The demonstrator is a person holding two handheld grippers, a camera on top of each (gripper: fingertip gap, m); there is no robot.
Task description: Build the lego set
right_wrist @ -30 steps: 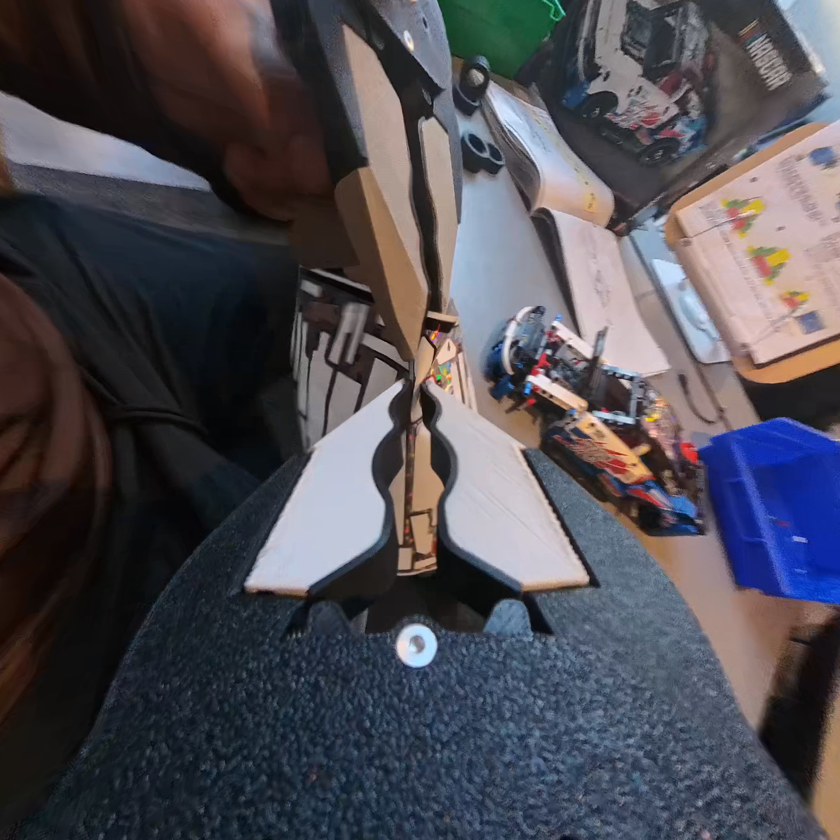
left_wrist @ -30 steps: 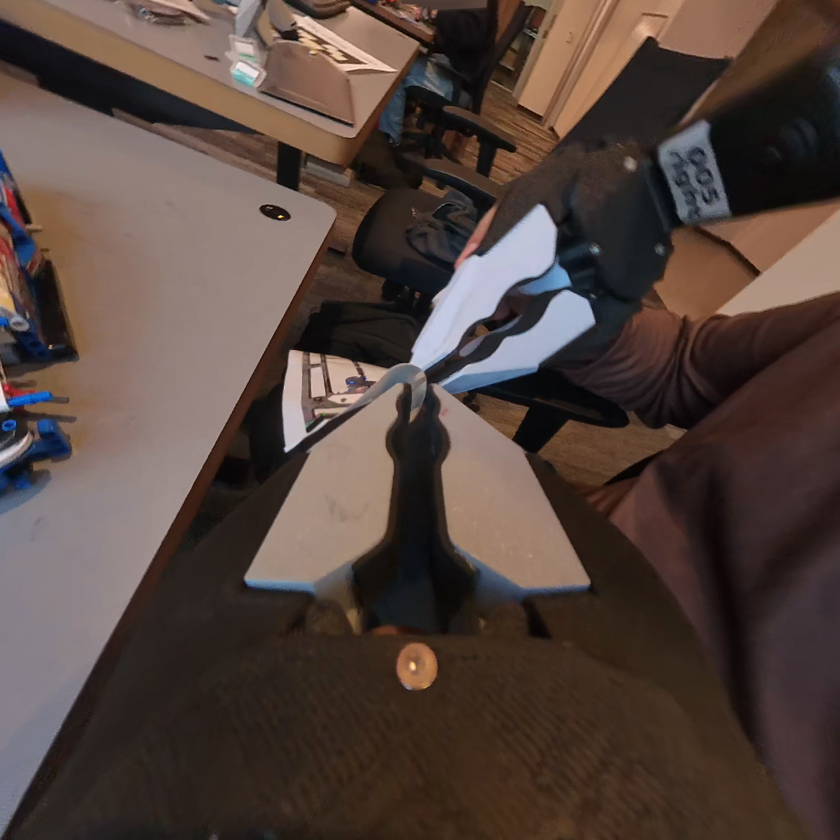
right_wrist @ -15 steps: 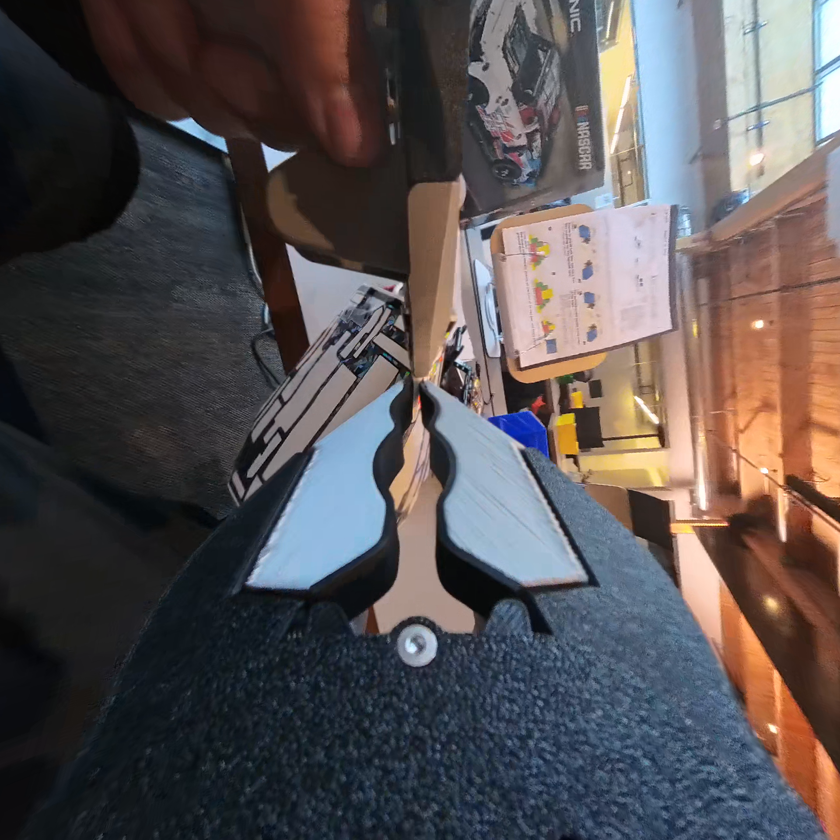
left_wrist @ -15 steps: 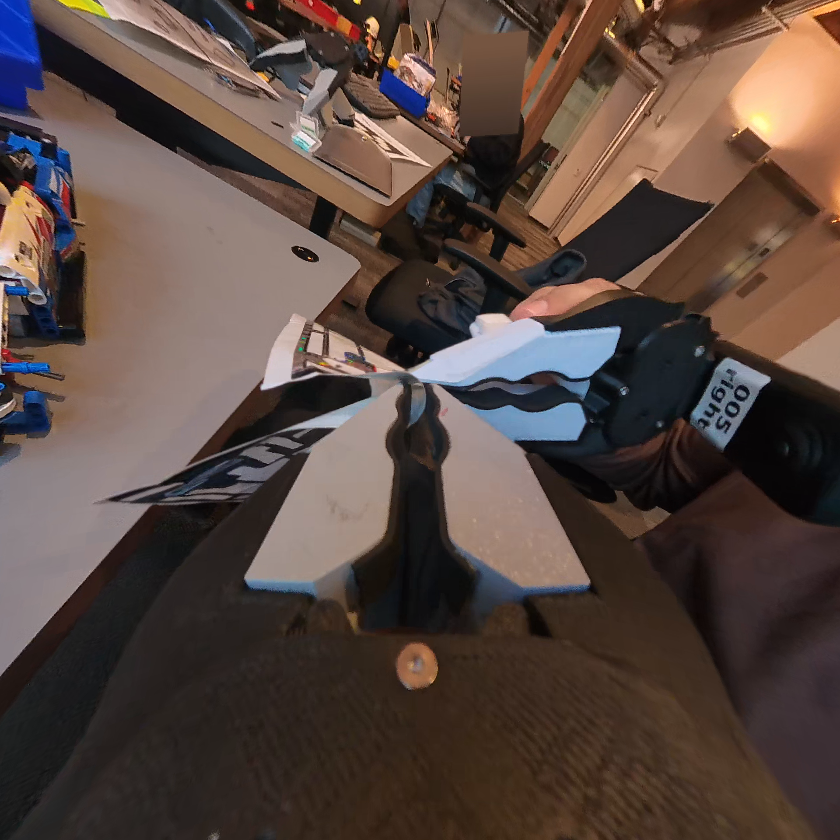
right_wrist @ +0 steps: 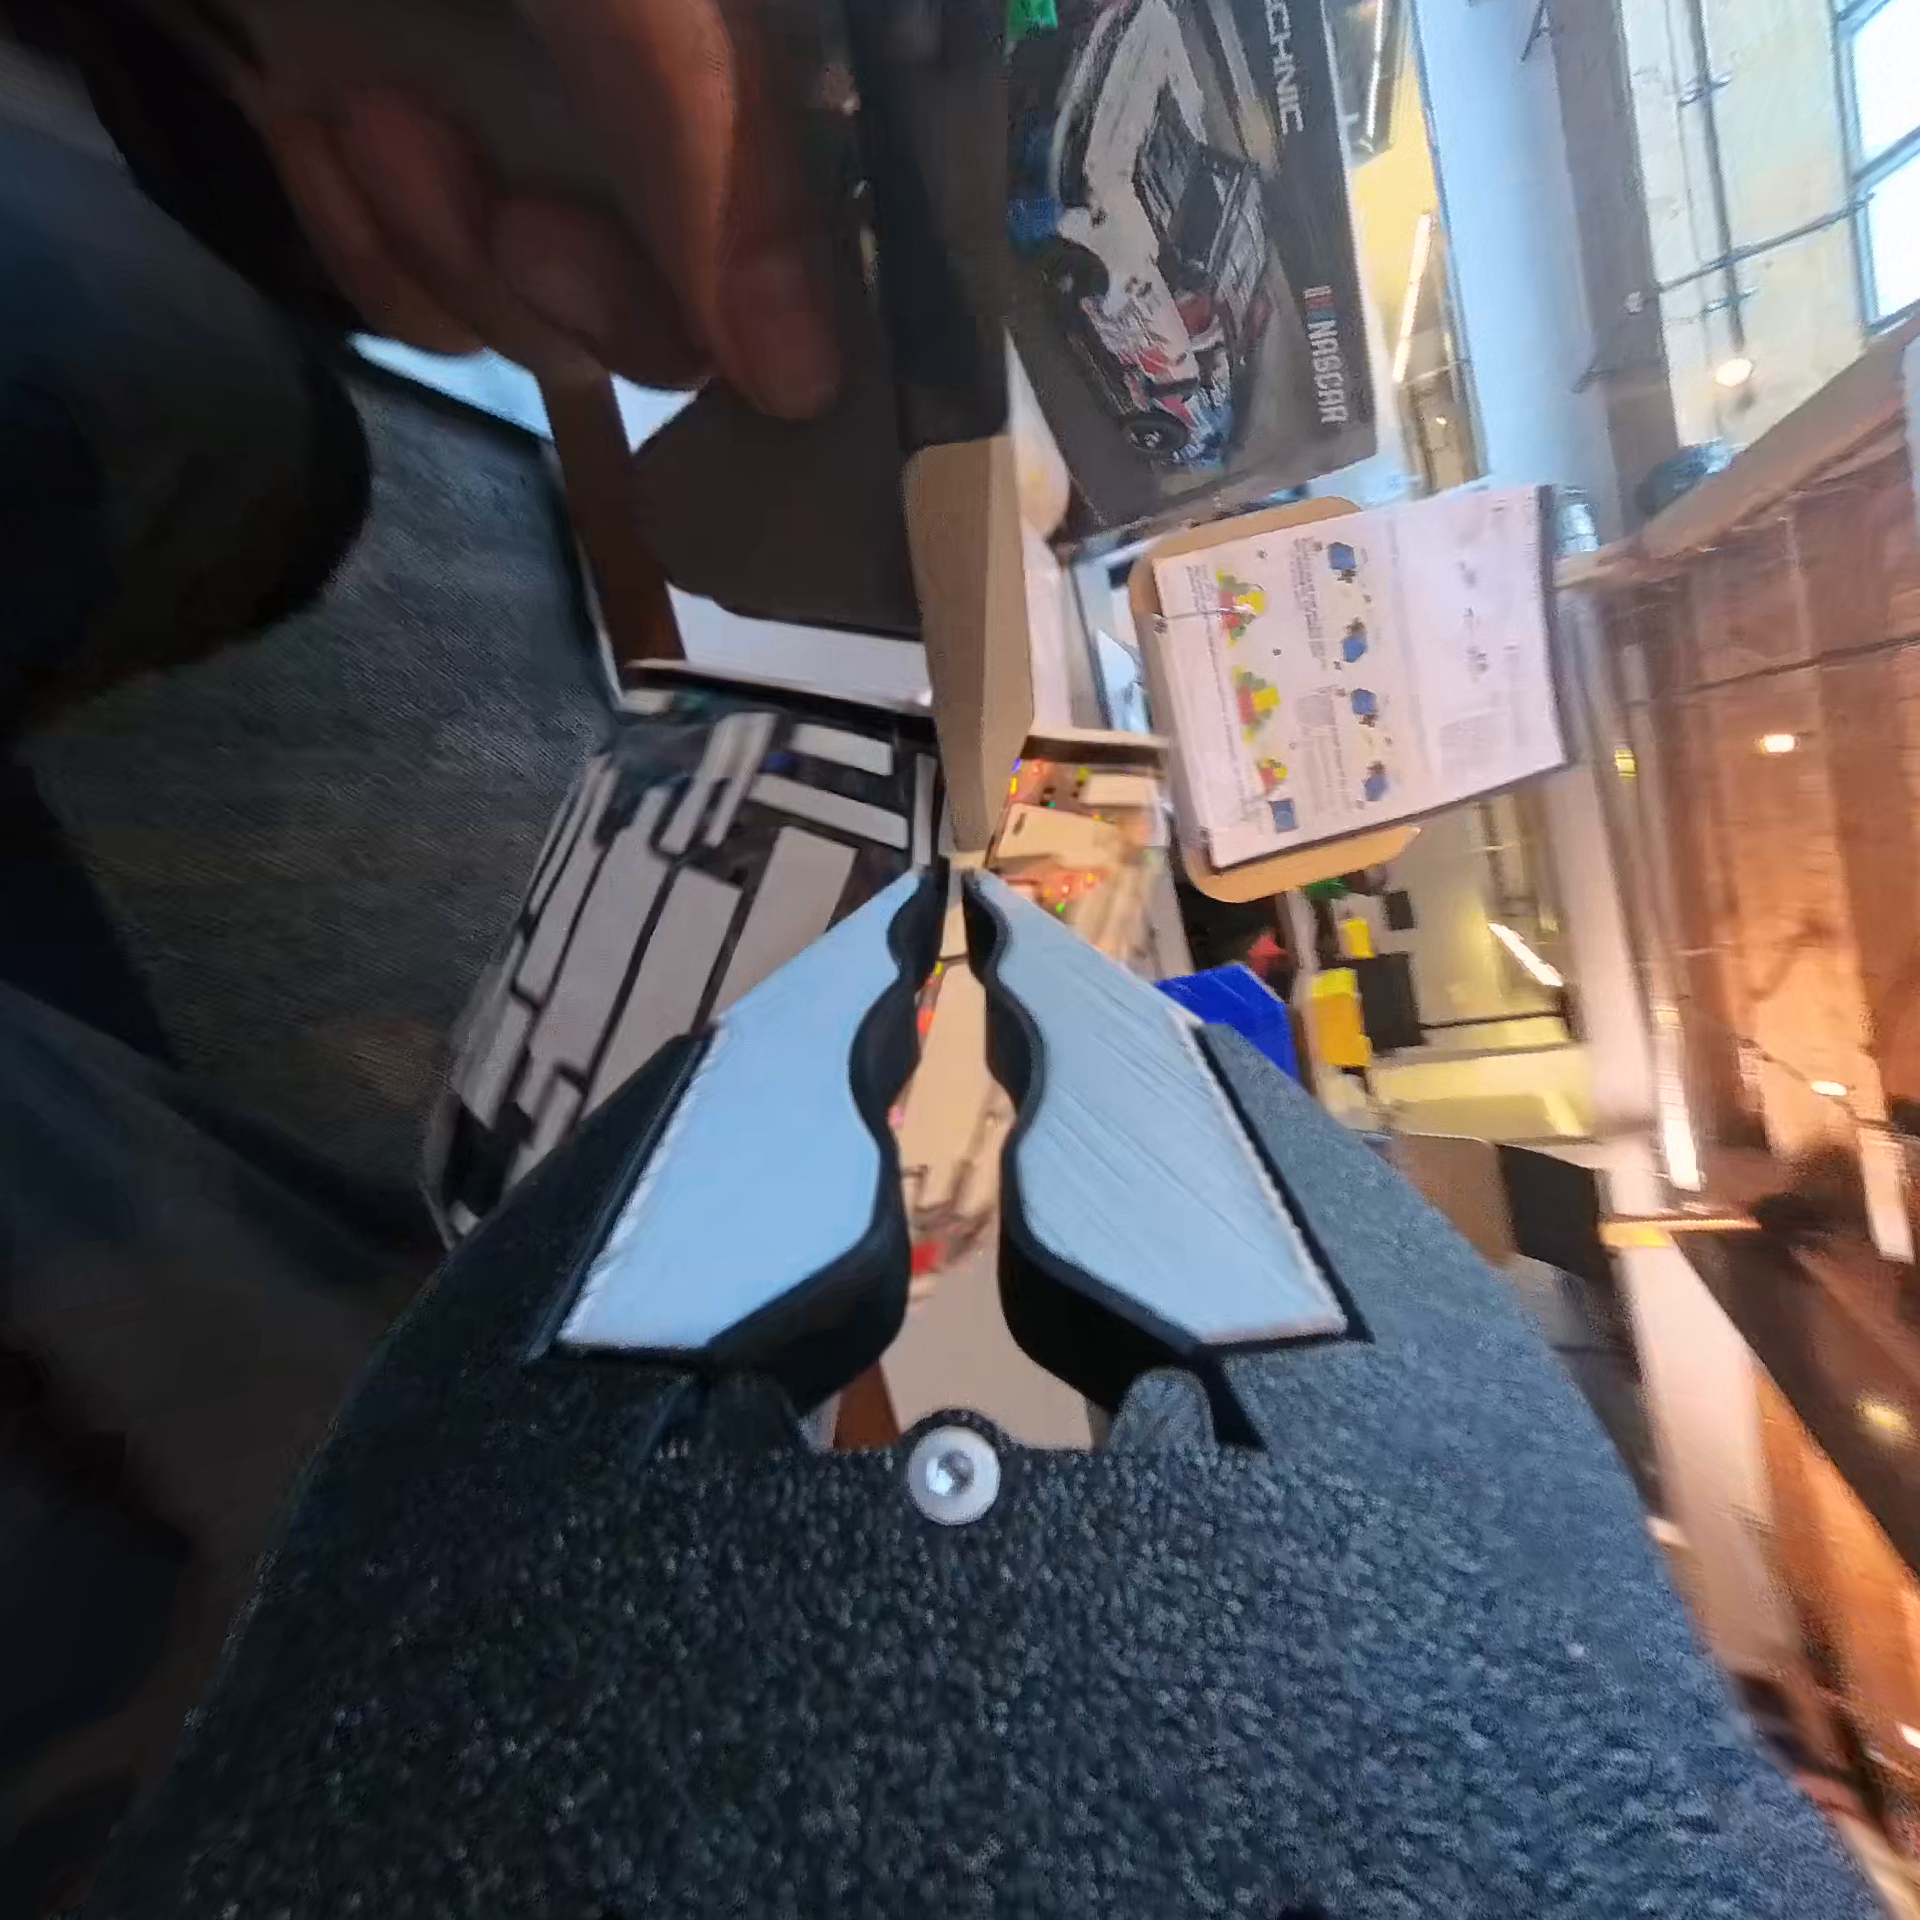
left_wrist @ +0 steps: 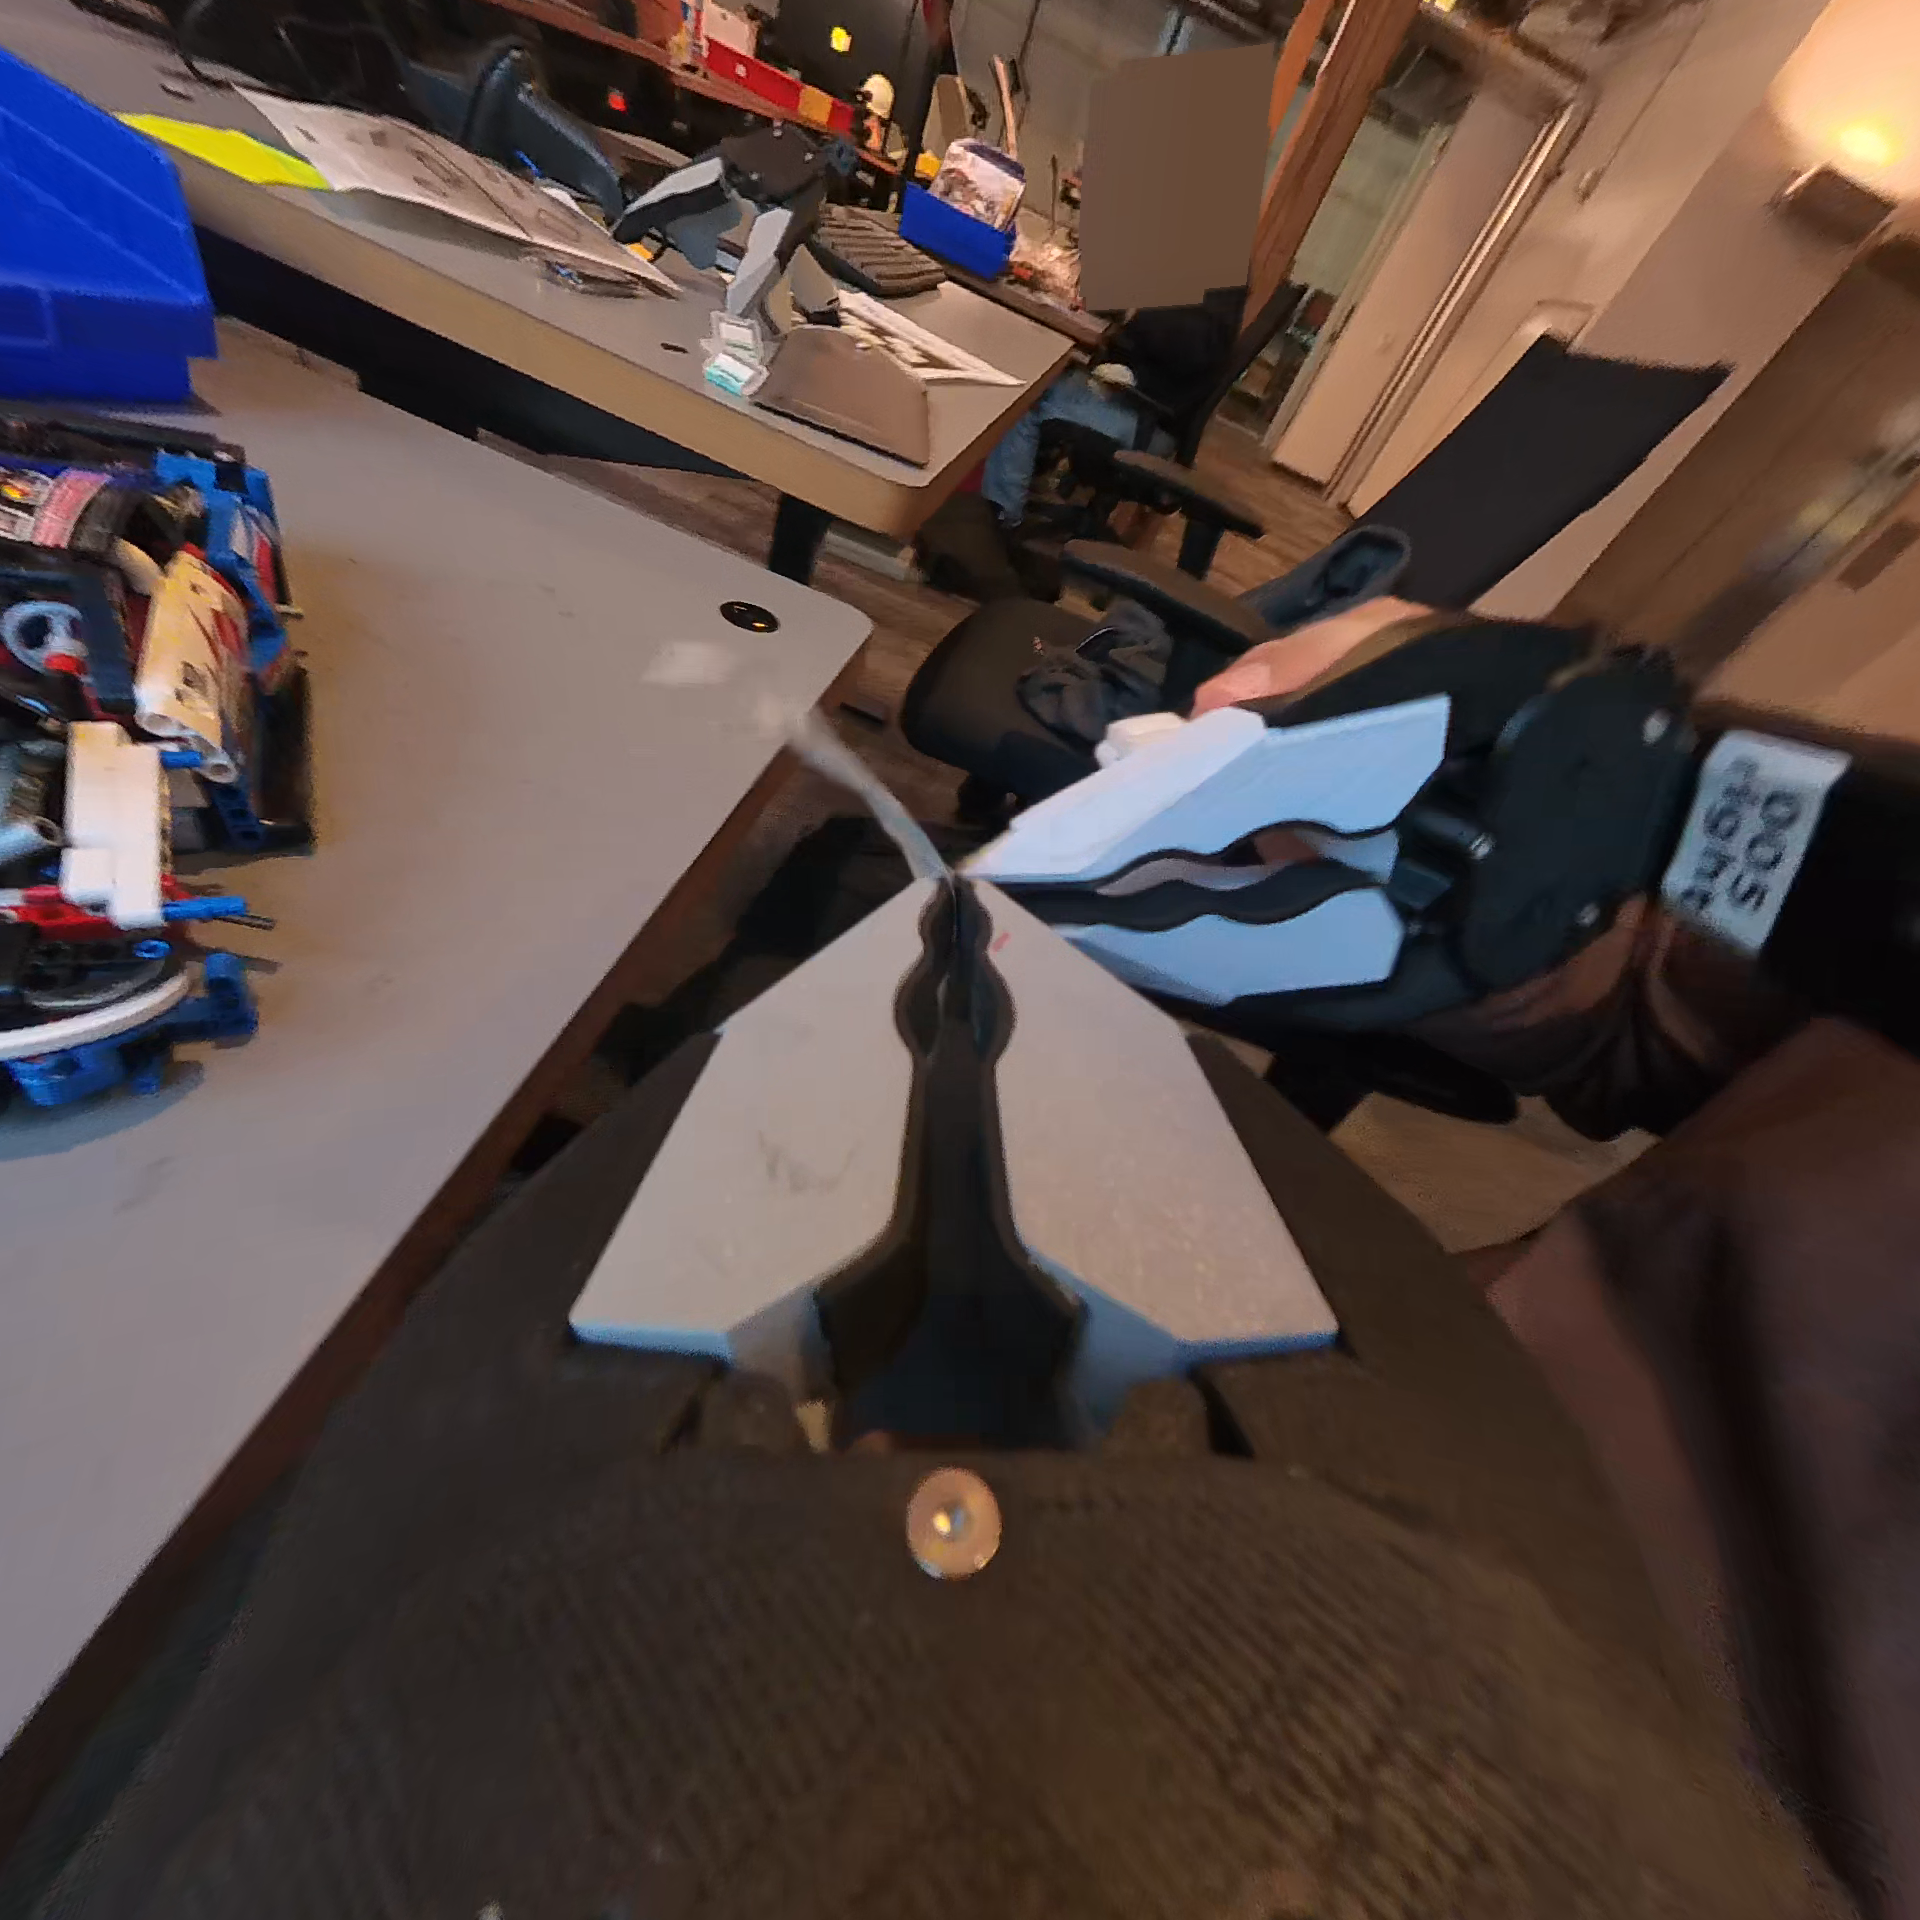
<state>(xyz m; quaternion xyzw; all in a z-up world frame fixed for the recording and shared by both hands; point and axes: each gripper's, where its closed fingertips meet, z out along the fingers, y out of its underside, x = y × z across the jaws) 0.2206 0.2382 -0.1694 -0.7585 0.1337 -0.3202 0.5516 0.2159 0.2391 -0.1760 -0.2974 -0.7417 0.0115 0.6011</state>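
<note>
A: Left gripper (left_wrist: 951,883) jaws?

B: Pressed together at the tips, pinching a thin sticker sheet (left_wrist: 868,790) that curls up and away, edge-on. It's held off the table edge, in the air.

A: Right gripper (right_wrist: 951,883)?

B: Tips nearly touching, a sliver of gap; the printed black-and-white sheet (right_wrist: 665,914) sits right at them, can't tell if it's actually clamped. In the left view the right gripper (left_wrist: 987,862) comes in from the right, tip to tip with the left one.

A: Hands?

B: Bare hand (right_wrist: 582,197) wraps the left gripper's body, dark sleeve behind.

A: The lego?

B: Part-built blue, white and red car (left_wrist: 125,790) on the grey table (left_wrist: 499,727), well left of both grippers. Blue bin (left_wrist: 83,270) behind it.
</note>
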